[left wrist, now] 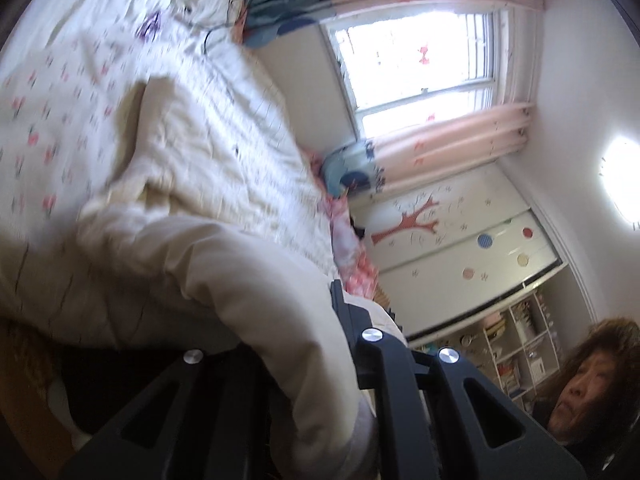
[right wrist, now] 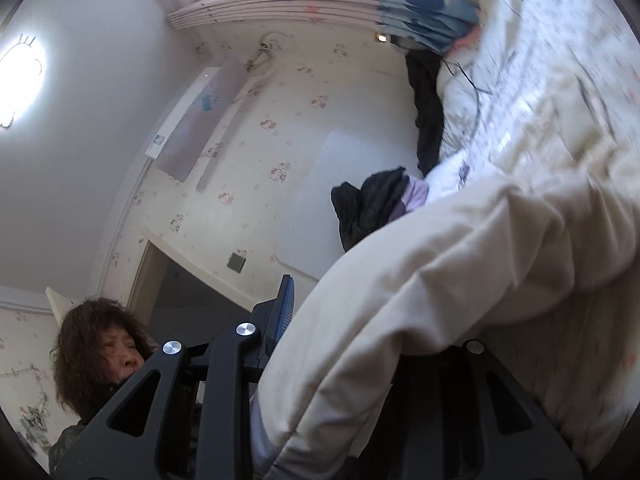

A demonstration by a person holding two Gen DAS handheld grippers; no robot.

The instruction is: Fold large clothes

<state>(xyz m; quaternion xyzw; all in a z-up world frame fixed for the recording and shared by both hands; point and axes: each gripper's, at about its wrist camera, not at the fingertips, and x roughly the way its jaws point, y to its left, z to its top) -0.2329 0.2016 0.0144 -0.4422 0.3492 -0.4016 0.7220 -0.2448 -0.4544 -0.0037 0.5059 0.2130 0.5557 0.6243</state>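
Left tongs: clamped on a thick roll of the cream padded garment, fabric bunched between the jaws and spilling over the near finger. Right tongs: also closed on a fold of the same garment, blue pad just showing beside the cloth.

Beyond both tongs the garment stretches away onto the bed, lifted at the held end and lying on the flowered cover farther out.

Handling, as judged: quilted, bulky, soft, probably light for its size; it sags and slumps between grips. Best taken at hems or seam edges, where the layers are thinner.

Hard to read: motion blur smears the far cloth; collar, sleeves and hem cannot be told apart. Fingertips mostly buried. A dark garment lies past the right tongs, near the wall.
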